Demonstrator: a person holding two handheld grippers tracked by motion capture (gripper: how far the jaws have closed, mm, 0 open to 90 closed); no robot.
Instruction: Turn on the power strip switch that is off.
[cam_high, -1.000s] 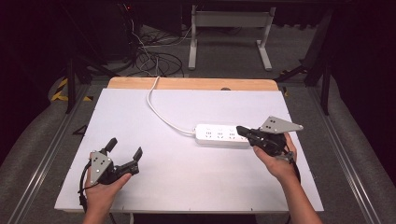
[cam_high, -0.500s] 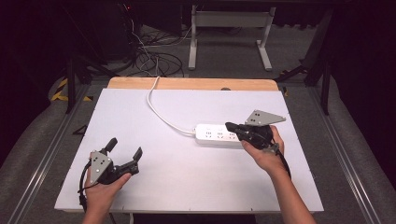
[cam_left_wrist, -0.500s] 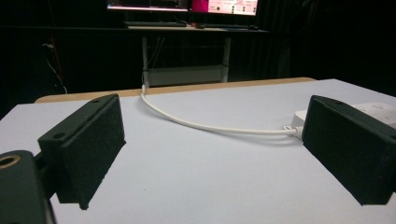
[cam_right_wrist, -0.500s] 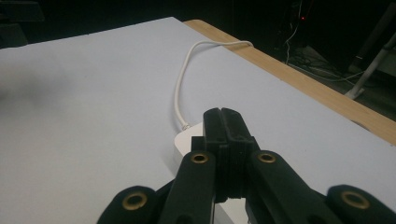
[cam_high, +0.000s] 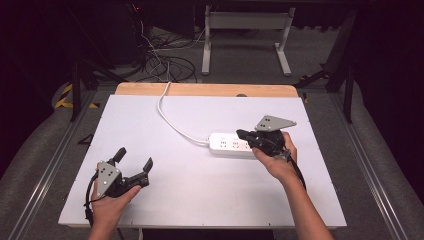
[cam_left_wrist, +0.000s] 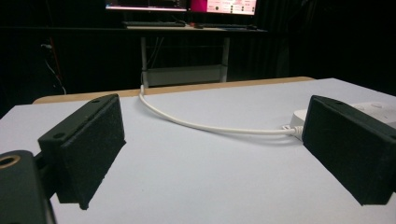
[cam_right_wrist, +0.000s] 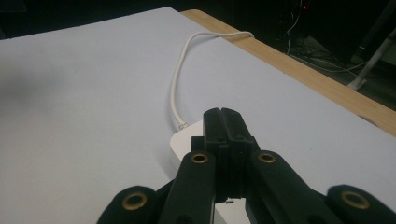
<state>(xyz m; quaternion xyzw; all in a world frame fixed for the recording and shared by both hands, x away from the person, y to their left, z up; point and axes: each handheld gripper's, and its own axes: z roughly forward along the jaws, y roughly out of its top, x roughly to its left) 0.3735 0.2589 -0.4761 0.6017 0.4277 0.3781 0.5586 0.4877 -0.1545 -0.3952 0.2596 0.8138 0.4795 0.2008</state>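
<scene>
White tabletop (cam_high: 200, 200) carries a white power strip (cam_high: 227, 144) right of centre, its cord (cam_high: 172, 120) running to the far edge. We hold our right gripper (cam_high: 240, 133) clenched empty above the strip, while our left gripper (cam_high: 134, 159) rests released near the front-left corner.

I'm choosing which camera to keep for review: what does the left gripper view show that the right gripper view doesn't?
Left gripper view alone: the left tool with jaws wide apart, nothing between them, and lit monitors behind the table.

Right gripper view alone: the right tool, jaws shut together, over the power strip.

Both: the power strip's white cable curving to the wooden edge of the white table.
</scene>
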